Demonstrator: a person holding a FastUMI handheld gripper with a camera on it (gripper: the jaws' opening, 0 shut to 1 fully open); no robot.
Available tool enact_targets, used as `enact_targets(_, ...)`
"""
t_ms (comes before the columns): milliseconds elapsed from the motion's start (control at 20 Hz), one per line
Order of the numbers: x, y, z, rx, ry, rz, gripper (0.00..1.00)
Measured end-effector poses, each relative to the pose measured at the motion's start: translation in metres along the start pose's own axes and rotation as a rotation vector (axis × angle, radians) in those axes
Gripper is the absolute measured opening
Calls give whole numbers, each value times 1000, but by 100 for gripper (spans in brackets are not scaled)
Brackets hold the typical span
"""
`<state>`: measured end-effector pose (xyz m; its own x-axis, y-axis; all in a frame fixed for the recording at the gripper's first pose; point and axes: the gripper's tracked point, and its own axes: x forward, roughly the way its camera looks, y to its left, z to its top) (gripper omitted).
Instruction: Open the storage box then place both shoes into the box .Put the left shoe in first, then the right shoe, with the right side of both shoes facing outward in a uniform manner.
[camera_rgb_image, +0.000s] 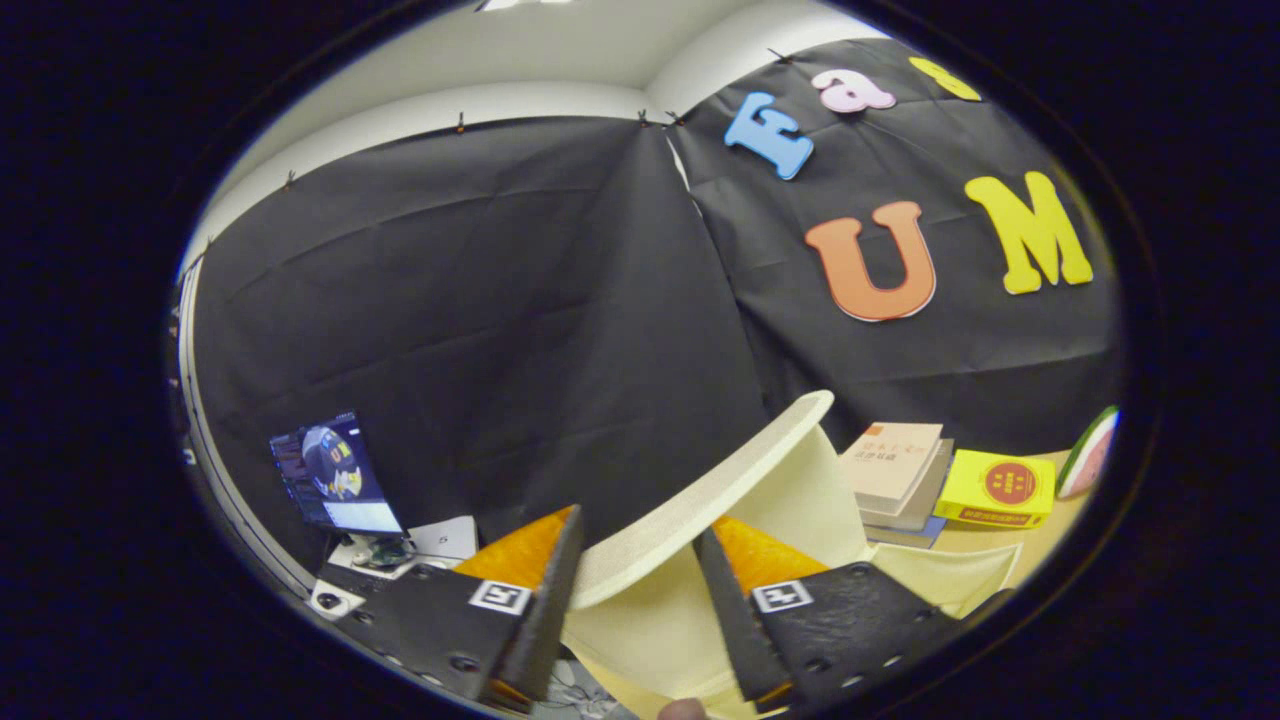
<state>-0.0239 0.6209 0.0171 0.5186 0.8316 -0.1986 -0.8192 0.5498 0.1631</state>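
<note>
The pale yellow storage box's lid (745, 468) is lifted and tilted up, and its whitish textured rim runs slantwise between my fingers. My gripper (640, 525) is shut on that rim, one finger on each side. The lid's smooth pale inner face (800, 495) rises just beyond the right finger. A pale yellow part of the box (950, 580) lies lower, to the right of the fingers. The box's inside is hidden behind the lid and the fingers.
A stack of books (895, 468), a small yellow box (1000, 488) and a watermelon-slice shape (1090, 455) sit on the wooden table (1010, 545) beyond the storage box to the right. A lit screen (335, 475) stands far left. A person's fingertip (685, 710) shows below the fingers.
</note>
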Motion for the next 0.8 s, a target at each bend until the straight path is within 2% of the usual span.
enact_targets(100, -5, 6, 3, -61, -47, 0, 98)
enact_targets(400, -33, -8, 9, -98, -123, -69, 98)
enact_targets(800, -133, -105, 20, -111, -228, -304, 97)
